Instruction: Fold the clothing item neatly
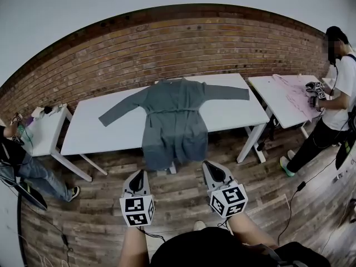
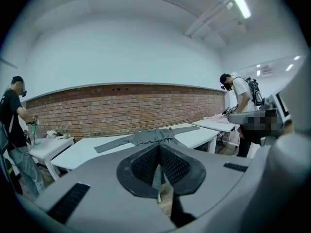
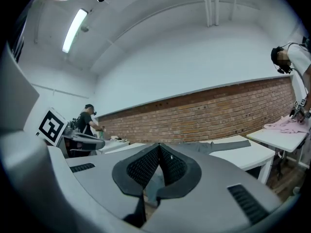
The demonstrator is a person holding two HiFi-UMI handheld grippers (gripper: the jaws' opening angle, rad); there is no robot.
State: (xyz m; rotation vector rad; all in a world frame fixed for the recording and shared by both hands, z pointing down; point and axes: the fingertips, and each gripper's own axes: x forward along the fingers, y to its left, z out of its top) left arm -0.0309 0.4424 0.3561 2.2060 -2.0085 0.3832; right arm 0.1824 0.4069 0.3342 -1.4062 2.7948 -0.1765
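Two shut, empty tools, left gripper (image 1: 138, 175) and right gripper (image 1: 213, 168), equally near, face the grey long-sleeved cloth robe (image 1: 173, 121), its hem overhanging the white table's (image 1: 105, 132) near edge, collar farthest.

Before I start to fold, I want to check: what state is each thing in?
grey robe: unfolded, spread on the white table, sleeves out, hem hanging over the front edge
left tool: shut, empty
right tool: shut, empty
pink garment: lying on another table
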